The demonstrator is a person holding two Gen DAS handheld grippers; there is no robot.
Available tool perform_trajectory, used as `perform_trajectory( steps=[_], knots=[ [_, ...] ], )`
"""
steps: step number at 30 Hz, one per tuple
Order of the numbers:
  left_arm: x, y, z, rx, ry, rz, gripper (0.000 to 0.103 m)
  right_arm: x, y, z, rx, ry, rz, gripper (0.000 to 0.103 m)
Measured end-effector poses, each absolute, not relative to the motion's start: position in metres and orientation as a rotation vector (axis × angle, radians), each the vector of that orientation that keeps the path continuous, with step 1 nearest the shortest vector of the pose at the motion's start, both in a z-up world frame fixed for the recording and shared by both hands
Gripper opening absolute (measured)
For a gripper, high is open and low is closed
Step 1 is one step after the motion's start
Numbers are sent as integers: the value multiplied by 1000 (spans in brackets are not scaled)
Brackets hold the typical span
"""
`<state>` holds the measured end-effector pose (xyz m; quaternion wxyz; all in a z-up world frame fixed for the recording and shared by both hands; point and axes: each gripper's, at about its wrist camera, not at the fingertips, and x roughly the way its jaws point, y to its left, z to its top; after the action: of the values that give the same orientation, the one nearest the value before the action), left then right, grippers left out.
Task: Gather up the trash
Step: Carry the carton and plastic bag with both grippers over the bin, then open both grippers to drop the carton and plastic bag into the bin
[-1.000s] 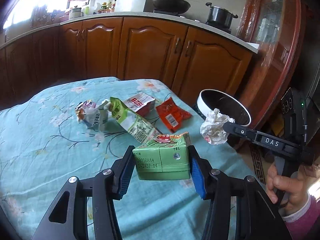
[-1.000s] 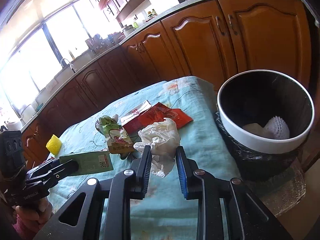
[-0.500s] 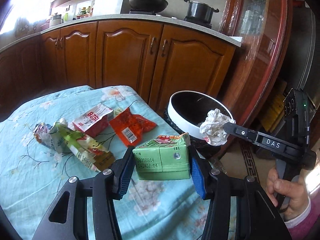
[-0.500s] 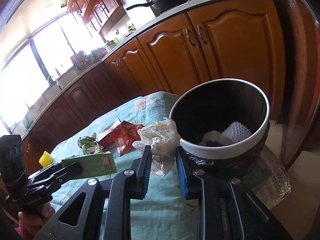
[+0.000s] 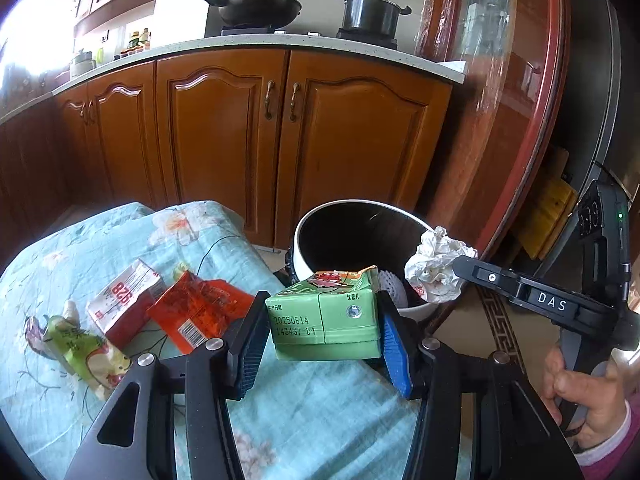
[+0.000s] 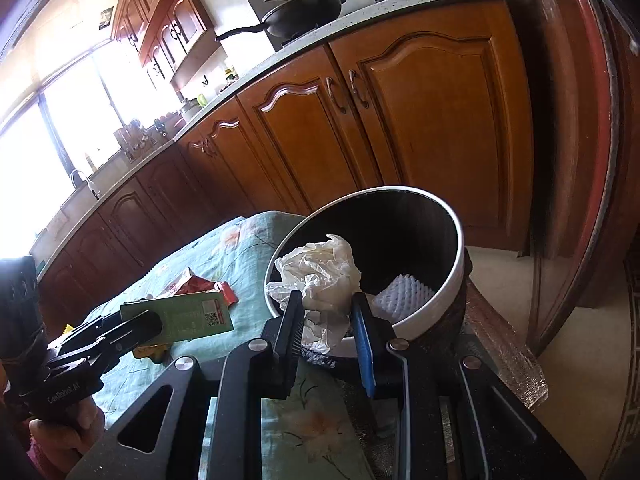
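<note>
My left gripper [image 5: 324, 320] is shut on a green drink carton [image 5: 326, 314] and holds it above the table edge, just short of the white-rimmed trash bin [image 5: 320, 216]. My right gripper [image 6: 327, 308] is shut on a crumpled white paper wad [image 6: 320, 276] and holds it over the near rim of the bin [image 6: 452, 280]. The wad also shows in the left wrist view [image 5: 434, 276], and the carton in the right wrist view [image 6: 180, 316]. A white foam net [image 6: 404, 294] lies inside the bin.
On the teal floral tablecloth [image 5: 312, 420] lie a red-and-white carton [image 5: 124, 300], a red wrapper [image 5: 200, 312] and a green pouch [image 5: 84, 348]. Wooden kitchen cabinets [image 5: 280, 140] stand behind the bin, and a glass-door cabinet [image 5: 512, 120] to its right.
Both grippers have moved right toward the bin with their loads. The paper wad has come from above the tablecloth to over the bin's rim. The carton has neared the bin.
</note>
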<state>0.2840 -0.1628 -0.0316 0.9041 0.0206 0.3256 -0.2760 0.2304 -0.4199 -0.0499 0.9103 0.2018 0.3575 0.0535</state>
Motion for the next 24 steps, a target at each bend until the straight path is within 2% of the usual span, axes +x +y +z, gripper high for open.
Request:
perform_trajectory(
  steps=[12,24],
  knots=[
    [325,-223,-38,113,666,-572,50,255,-440,-52,395,756,82,24],
    [350,-251,-48,144,695,-572,50,277,-450,-64,366,803,69,24]
  ],
)
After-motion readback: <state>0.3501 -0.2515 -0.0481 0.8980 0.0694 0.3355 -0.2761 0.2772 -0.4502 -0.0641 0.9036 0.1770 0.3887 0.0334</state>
